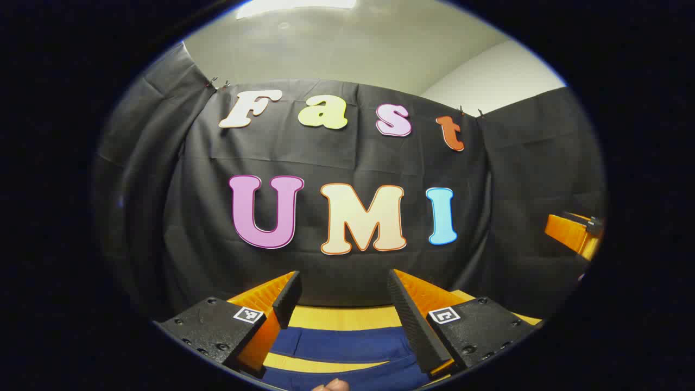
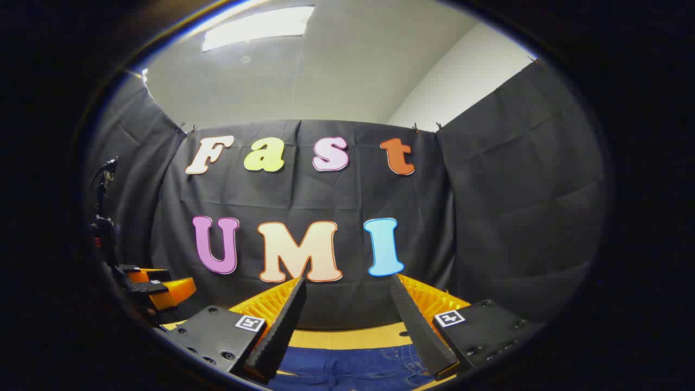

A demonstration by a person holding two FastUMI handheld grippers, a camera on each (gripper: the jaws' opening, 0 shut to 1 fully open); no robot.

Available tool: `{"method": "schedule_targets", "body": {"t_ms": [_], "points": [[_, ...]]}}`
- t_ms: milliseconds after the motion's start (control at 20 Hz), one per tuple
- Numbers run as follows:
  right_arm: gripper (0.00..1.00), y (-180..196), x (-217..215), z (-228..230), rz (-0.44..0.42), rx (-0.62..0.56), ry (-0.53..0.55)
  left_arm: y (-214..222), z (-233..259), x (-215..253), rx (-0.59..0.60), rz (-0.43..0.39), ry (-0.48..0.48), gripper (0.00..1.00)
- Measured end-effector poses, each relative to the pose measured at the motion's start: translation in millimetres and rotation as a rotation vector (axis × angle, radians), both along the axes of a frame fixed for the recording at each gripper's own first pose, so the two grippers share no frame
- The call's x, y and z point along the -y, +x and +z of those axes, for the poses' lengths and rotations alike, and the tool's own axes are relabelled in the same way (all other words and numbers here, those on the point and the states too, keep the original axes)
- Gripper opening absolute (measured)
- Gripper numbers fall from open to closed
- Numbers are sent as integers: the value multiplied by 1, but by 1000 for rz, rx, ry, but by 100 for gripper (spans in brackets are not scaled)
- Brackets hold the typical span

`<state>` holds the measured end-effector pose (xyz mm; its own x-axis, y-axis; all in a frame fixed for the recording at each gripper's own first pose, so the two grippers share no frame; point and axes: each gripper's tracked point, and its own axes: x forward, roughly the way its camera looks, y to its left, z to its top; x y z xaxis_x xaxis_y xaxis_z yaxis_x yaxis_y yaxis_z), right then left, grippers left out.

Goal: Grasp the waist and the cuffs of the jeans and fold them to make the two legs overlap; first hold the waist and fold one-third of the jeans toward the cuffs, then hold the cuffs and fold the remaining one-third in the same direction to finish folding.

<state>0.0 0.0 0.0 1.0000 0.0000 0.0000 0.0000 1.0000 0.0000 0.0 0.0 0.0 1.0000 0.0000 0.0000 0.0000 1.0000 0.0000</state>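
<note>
Overhead, you held both grippers, left and right, gaping above one pair of jeans; the right gripper view caught stitching.

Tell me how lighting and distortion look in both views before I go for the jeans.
Left gripper view: sharp, even light, strong fisheye bending; the jeans lie low between the open left gripper. Right gripper view: ceiling light glares overhead, edges darken; jeans stitching is readable under the open right gripper.

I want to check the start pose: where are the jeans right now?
The jeans lie flat on the wooden table at the bottom of both views, below the open fingers of the left gripper and the right gripper, near the cloth wall.
</note>
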Motion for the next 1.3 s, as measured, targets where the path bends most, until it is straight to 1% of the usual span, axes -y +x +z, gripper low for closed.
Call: {"method": "schedule_targets", "body": {"t_ms": [100, 150, 200, 250, 300, 400, 450, 500, 650, 750, 850, 950, 1000, 1100, 1150, 1200, 1300], "points": [[94, 1, 1, -2, 4, -8, -7, -2, -3, 3, -14, -8, 7, 93], [97, 1, 1, -3, 6, -11, -16, -2, -3, 3, -16, -11, 6, 93], [97, 1, 1, -3, 9, -11, -27, -2, -2, 5, -14, -14, 5, 93], [94, 1, 1, -3, 9, -12, -37, -1, 0, 5, -13, -16, 7, 93], [97, 1, 1, -4, 10, -13, -44, -1, -1, 5, -14, -19, 9, 92], [97, 1, 3, -7, 13, -16, -61, -1, -2, 6, -17, -18, 11, 92], [96, 2, 5, -9, 12, -20, -74, -2, -2, 5, -18, -14, 13, 94], [99, 3, 9, -12, 11, -24, -92, -2, -2, 5, -15, -6, 14, 95], [99, 4, 37, -17, -12, -23, -184, -3, -3, 3, -17, 15, 17, 92], [100, 2, 52, -26, -8, -27, -247, -3, -5, 1, -24, 35, 31, 94], [98, -1, 64, -45, 26, -53, -306, -2, -8, 1, -31, 56, 43, 94], [99, -5, 81, -63, 63, -73, -369, -2, -12, 1, -39, 82, 50, 94], [99, -7, 89, -80, 82, -104, -408, -3, -15, 0, -42, 99, 51, 92], [99, -12, 110, -114, 113, -167, -478, -2, -27, 1, -61, 134, 46, 92], [99, -16, 116, -126, 130, -188, -496, -3, -33, 2, -72, 154, 40, 95], [99, -17, 121, -138, 149, -207, -510, -3, -41, 1, -90, 176, 34, 92], [99, -22, 130, -164, 194, -241, -551, -6, -54, 6, -133, 206, 16, 95]]}}
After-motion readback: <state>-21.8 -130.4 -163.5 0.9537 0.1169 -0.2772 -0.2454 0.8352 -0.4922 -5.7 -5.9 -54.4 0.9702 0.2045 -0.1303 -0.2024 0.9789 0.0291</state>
